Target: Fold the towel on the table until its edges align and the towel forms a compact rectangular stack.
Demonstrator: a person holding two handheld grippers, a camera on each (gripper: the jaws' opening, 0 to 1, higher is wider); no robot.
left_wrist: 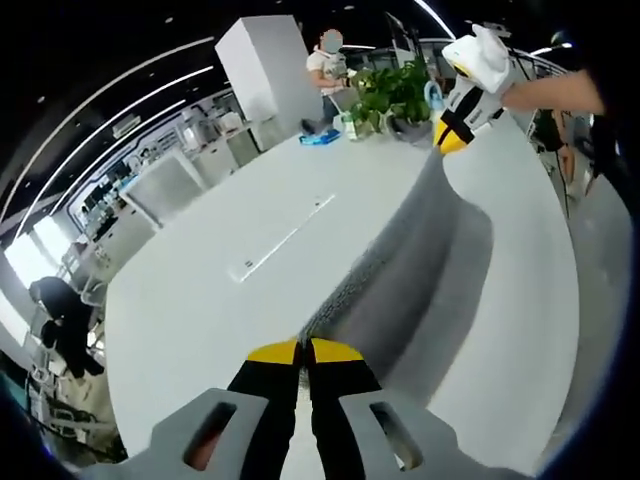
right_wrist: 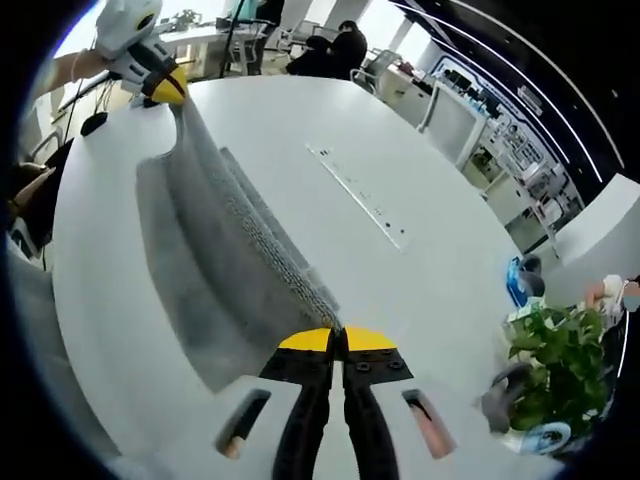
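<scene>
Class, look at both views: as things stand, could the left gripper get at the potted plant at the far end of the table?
Probably not yet. The left gripper is shut on the towel, stretched between it and the right gripper, and the potted plant stands far across the table.

We see a grey towel made of soft cloth. It looks matt and a bit rough, and its edge has a bumpy, knobbly weave. It lies on the table, which is white and smooth, with a soft shine but no glare. A thin strip set into the table top beside the towel looks like pale metal or plastic; we cannot tell which. The left gripper has black and yellow tips that look like hard plastic, a bit shiny, with grey matt plastic parts behind them. The right gripper looks the same. Past the far end of the towel, a plant has glossy green leaves.
</scene>
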